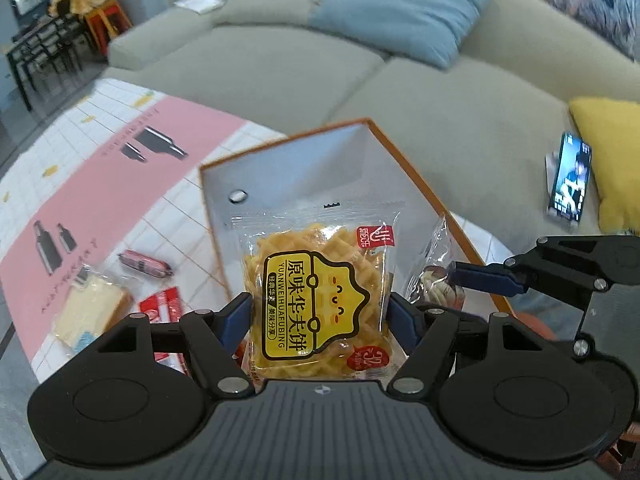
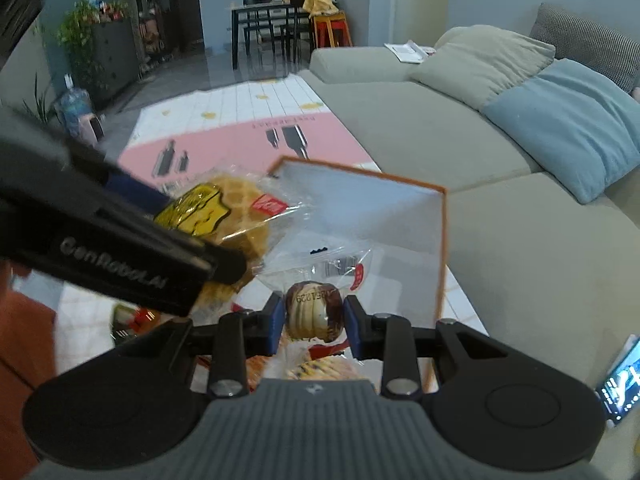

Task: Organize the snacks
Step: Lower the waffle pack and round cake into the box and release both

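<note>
My left gripper (image 1: 320,312) is shut on a clear packet of yellow waffle biscuits (image 1: 316,300) and holds it upright over the near end of an open orange-edged box (image 1: 404,160) with a white inside. My right gripper (image 2: 314,320) is shut on a small packet with a brown-and-cream striped pastry (image 2: 314,316), just right of the waffle packet (image 2: 224,212), also above the box (image 2: 442,240). The right gripper also shows in the left wrist view (image 1: 460,276), with the pastry (image 1: 436,288) at its tip.
On the pink and white tablecloth (image 1: 120,152) left of the box lie a wrapped cake slice (image 1: 88,308), a pink sausage stick (image 1: 146,264) and a red packet (image 1: 164,308). More snacks (image 2: 316,368) lie under my right gripper. A sofa (image 1: 440,120) stands behind, with a phone (image 1: 570,178).
</note>
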Motion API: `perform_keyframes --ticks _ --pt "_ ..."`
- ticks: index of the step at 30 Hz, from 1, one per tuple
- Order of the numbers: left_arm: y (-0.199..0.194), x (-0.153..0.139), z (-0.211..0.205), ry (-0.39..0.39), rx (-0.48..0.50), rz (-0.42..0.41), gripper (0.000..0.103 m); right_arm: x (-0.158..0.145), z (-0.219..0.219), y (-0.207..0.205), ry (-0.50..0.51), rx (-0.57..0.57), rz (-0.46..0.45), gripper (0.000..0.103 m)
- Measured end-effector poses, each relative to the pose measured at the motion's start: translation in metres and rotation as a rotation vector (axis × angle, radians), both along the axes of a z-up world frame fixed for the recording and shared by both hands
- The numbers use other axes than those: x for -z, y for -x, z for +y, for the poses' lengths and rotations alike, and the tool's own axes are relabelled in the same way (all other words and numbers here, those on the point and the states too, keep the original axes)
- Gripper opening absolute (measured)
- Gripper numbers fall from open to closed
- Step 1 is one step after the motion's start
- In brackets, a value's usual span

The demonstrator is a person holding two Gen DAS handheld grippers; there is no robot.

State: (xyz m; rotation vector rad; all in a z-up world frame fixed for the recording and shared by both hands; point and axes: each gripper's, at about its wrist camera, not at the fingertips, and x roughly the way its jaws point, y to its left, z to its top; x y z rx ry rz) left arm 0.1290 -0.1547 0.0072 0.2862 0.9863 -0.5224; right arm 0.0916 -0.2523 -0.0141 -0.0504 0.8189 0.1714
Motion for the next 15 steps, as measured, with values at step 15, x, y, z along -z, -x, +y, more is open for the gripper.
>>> perform_keyframes --ticks 15 --pt "-0.027 0.052 -0.021 -0.101 0.036 0.128 0.082 0.045 -0.001 -0.036 0.116 -0.077 0.121 0.03"
